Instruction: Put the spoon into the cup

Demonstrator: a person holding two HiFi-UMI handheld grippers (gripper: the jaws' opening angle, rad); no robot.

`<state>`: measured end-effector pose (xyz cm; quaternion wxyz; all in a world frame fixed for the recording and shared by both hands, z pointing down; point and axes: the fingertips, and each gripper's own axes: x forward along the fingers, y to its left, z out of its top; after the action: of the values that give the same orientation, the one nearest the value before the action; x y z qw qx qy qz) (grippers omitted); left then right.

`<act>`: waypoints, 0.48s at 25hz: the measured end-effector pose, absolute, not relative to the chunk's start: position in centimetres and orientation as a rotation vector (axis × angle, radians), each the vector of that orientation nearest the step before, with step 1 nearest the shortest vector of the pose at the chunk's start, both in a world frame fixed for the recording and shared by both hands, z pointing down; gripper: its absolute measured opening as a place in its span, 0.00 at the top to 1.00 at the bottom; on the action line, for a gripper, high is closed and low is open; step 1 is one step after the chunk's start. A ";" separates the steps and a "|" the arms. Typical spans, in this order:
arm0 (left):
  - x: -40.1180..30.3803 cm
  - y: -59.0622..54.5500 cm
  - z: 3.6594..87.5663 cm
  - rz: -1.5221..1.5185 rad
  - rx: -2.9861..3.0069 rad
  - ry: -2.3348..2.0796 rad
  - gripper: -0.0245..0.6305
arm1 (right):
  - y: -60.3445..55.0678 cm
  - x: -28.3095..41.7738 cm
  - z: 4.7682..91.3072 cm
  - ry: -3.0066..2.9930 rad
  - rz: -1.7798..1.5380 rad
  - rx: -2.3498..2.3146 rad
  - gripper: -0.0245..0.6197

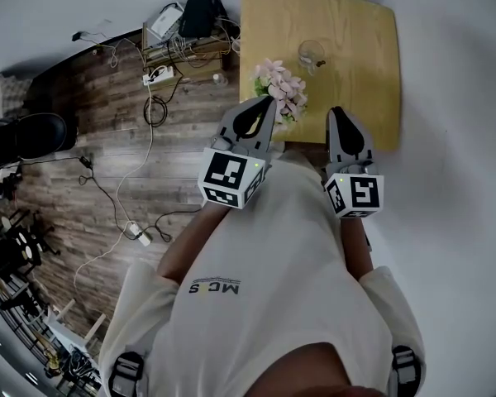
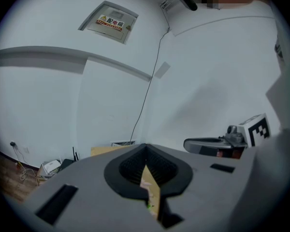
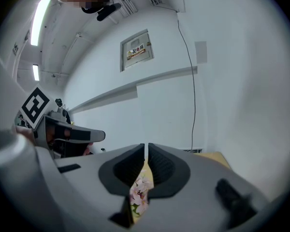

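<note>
A clear glass cup (image 1: 312,54) stands on the yellow wooden table (image 1: 364,64), far side of centre. I cannot make out a spoon in any view. My left gripper (image 1: 263,104) is held in front of my chest at the table's near edge, its tips over a bunch of pink flowers (image 1: 279,85). It is shut with nothing in it (image 2: 146,151). My right gripper (image 1: 337,112) hangs beside it, also shut and empty (image 3: 146,149). Both point up towards the white wall; a sliver of table and flowers (image 3: 140,195) shows between the jaws.
Left of the table is dark wood floor with trailing cables, a power strip (image 1: 159,74), a black router (image 1: 200,15) and a black chair (image 1: 29,135). A wall panel with a warning label (image 2: 111,21) is high on the white wall.
</note>
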<state>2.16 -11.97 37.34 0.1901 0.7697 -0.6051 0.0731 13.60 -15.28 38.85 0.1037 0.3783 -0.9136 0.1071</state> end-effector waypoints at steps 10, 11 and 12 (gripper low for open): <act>2.4 -12.0 37.5 0.239 2.164 -1.704 0.95 | -15.7 12.7 39.0 -2.708 0.317 1.091 0.90; 2.4 -12.1 37.5 0.240 2.163 -1.707 0.95 | -15.8 12.6 39.0 -2.710 0.318 1.085 0.90; 2.4 -12.1 37.5 0.242 2.162 -1.710 0.95 | -15.9 12.5 39.0 -2.712 0.320 1.080 0.90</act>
<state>2.35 -12.08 37.50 0.1859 0.7677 -0.6072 0.0859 12.52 -15.87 39.01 0.1021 0.3659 -0.9187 0.1082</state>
